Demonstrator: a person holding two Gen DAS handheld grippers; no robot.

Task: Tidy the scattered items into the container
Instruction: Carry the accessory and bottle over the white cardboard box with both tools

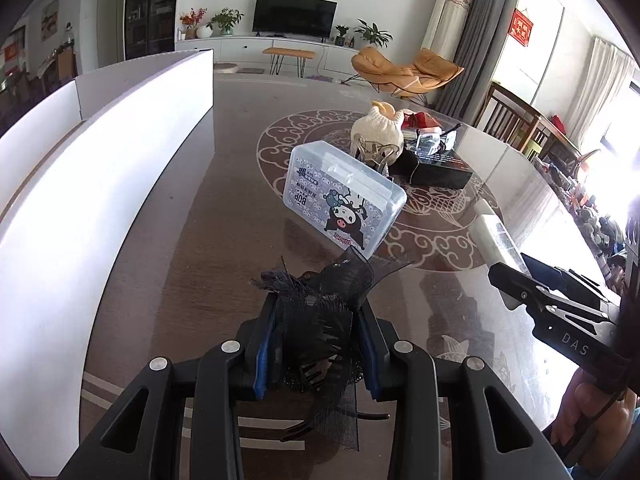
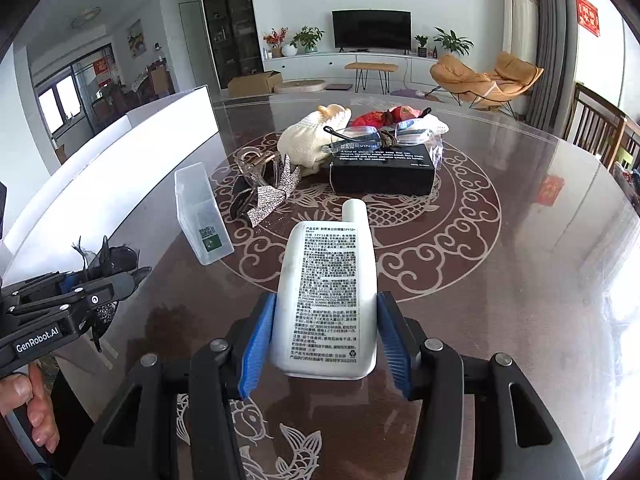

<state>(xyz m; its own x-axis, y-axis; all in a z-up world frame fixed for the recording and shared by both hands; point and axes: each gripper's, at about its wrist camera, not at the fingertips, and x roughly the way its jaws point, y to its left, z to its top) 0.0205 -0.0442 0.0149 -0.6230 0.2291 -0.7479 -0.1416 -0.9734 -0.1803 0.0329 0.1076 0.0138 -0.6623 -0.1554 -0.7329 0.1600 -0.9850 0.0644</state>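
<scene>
Both hands are loaded: the left gripper is clamped on a black mesh hair clip, the right gripper on a white bottle. The white box waits nearby (inside hidden); the plastic case, knit pouch and black carton remain on the table.

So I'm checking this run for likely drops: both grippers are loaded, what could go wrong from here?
1. The left gripper holds only soft mesh of the black hair clip, so it might slip free.
2. The right gripper pinches the smooth white bottle near its base; it could tilt out.
3. Both loads head for the white box, so the grippers might bump.
</scene>
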